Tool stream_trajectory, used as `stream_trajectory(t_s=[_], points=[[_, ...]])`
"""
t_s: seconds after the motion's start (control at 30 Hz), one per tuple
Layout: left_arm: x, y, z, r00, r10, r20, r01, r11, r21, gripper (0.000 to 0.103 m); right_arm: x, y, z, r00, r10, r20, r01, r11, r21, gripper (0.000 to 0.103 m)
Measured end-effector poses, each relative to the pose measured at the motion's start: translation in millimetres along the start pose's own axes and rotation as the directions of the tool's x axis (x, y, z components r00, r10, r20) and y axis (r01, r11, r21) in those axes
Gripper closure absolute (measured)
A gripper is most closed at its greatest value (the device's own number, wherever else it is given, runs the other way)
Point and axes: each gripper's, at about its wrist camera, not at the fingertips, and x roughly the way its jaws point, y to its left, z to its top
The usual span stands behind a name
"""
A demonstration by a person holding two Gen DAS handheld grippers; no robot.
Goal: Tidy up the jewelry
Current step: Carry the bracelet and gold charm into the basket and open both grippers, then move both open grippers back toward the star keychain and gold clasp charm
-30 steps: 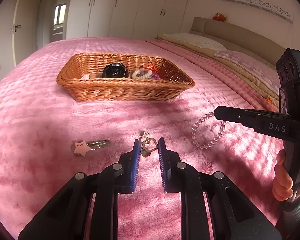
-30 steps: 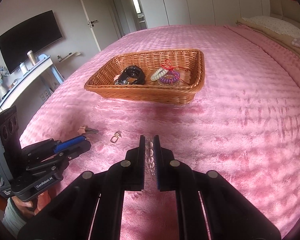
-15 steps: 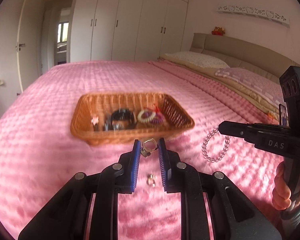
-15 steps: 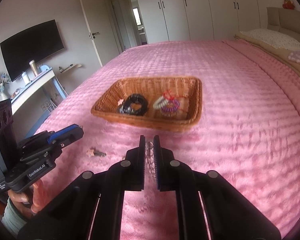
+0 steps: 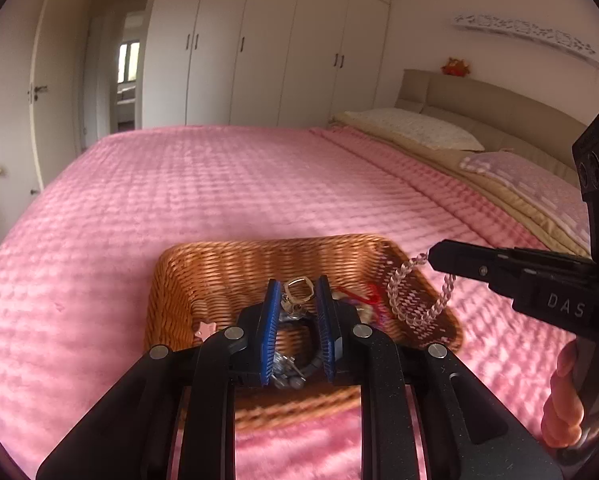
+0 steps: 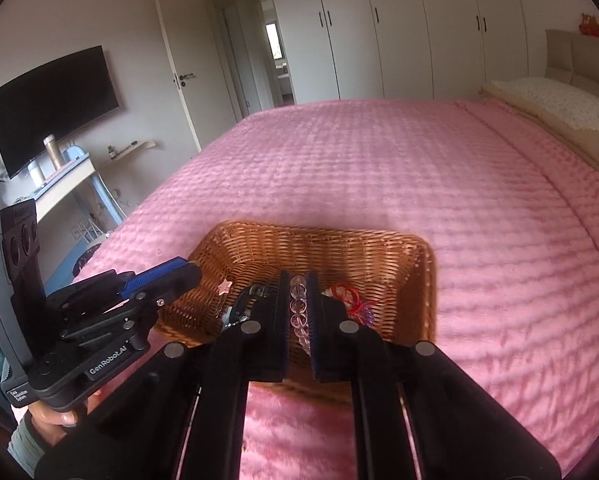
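A wicker basket [image 5: 227, 272] sits on the pink bedspread; it also shows in the right wrist view [image 6: 339, 248]. My left gripper [image 5: 298, 292] is shut on a gold earring [image 5: 297, 286] and holds it over the basket's middle. My right gripper [image 6: 298, 284] is shut on a clear bead bracelet [image 6: 297, 304]; in the left wrist view the bracelet [image 5: 399, 288] hangs in a loop over the basket's right end. Inside the basket lie a pink star hair clip [image 6: 224, 287], a red cord bracelet [image 6: 349, 294], a purple coil tie [image 6: 365, 314] and a dark bracelet [image 5: 299, 364].
The pink bedspread [image 6: 379, 168] stretches all round the basket. Pillows [image 5: 411, 128] and the headboard lie at the far right. A side desk with a TV [image 6: 51, 100] stands left of the bed. White wardrobes [image 5: 279, 52] line the far wall.
Both grippers have lifted off the bedspread and moved forward to hover over the basket, the left carrying the earring and the right carrying the bead bracelet. The star clip on the bedspread is out of view.
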Motion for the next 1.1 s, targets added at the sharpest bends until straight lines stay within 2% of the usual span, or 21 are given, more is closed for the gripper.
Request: stream_trajectory(t_s=[0.23,0.4,0.43,0.5,0.57,0.63,0.77,0.87,1.03,1.1], points=[[45,22,-8,0.998,0.01,-0.06,-0.012,0.999,-0.037,0.086,65,-14,-5,0.996,-0.003,-0.087,0.006,0.999,0.04,0.097],[52,22,-13,0.996,0.015,-0.089,-0.018,0.999,-0.032,0.086,82,-28,-14,0.993,-0.02,-0.114,0.027,0.997,0.069,0.096],[52,22,-14,0.996,0.013,-0.091,-0.016,0.999,-0.035,0.084,84,-30,-15,0.993,-0.026,-0.116,0.034,0.997,0.074,0.096],[49,23,-15,0.996,0.004,-0.09,-0.008,0.999,-0.039,0.072,83,-33,-16,0.993,-0.026,-0.118,0.036,0.996,0.08,0.096],[42,23,-14,0.997,0.005,-0.076,-0.008,0.999,-0.046,0.052,77,-32,-16,0.993,-0.042,-0.112,0.05,0.996,0.074,0.09],[26,23,-12,0.998,-0.024,-0.057,0.02,0.998,-0.06,0.05,65,-29,-16,0.994,-0.051,-0.1,0.057,0.996,0.065,0.082],[-17,17,-13,0.999,-0.05,-0.005,0.05,0.998,-0.05,0.043,28,-17,-20,0.998,-0.039,-0.055,0.042,0.998,0.049,0.082],[-56,14,-20,0.998,-0.057,0.032,0.058,0.998,-0.027,0.043,1,-1,-31,0.999,-0.037,-0.03,0.038,0.999,0.036,0.081],[-98,18,-43,0.998,-0.061,0.027,0.062,0.998,-0.021,0.043,-31,25,-59,1.0,-0.02,-0.017,0.021,1.0,0.023,0.081],[-107,24,-56,0.998,-0.069,0.006,0.069,0.997,-0.027,0.043,-36,33,-72,1.0,-0.014,-0.023,0.014,0.999,0.035,0.073]])
